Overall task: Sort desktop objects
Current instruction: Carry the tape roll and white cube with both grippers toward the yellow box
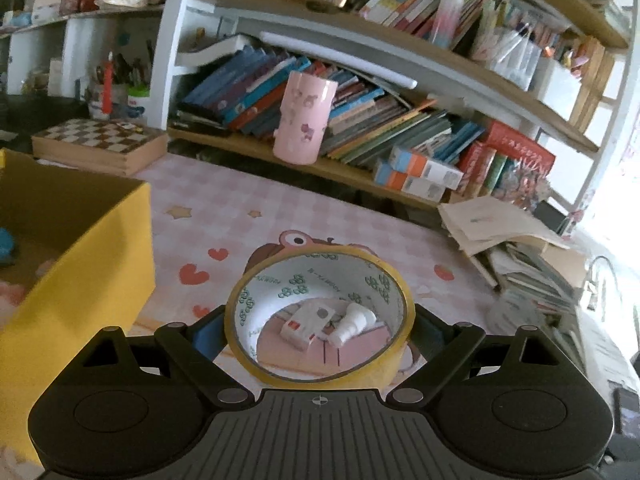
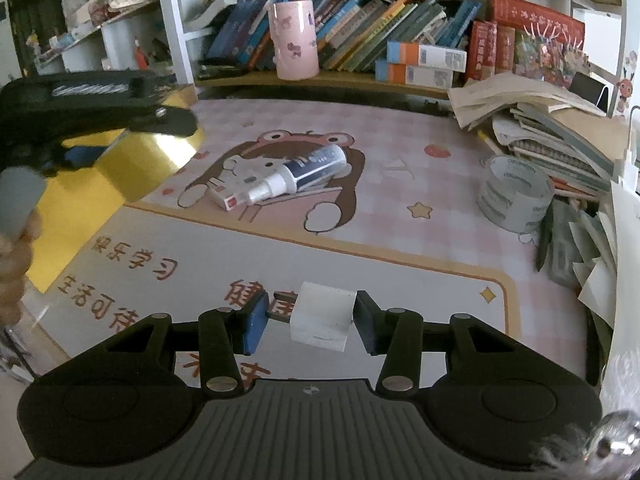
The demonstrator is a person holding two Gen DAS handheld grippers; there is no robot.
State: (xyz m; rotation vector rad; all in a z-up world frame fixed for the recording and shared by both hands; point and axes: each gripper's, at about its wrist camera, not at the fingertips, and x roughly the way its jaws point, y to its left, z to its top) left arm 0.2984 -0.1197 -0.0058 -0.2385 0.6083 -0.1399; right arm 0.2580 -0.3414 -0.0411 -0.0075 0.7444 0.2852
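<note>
Tape roll (image 1: 320,316) sits clamped in the left tongs (image 1: 318,334), yellow box (image 1: 80,248) to their left: drop there next; right tongs (image 2: 310,316) loosely bracket a white block (image 2: 322,316), ungripped

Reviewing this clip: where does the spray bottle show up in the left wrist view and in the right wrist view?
Left wrist: spray bottle low centre, seen through the tape roll.
Right wrist: spray bottle centre, lying on the mat's cartoon figure.
Shared landmark: pink cup on the lowest shelf.
</note>
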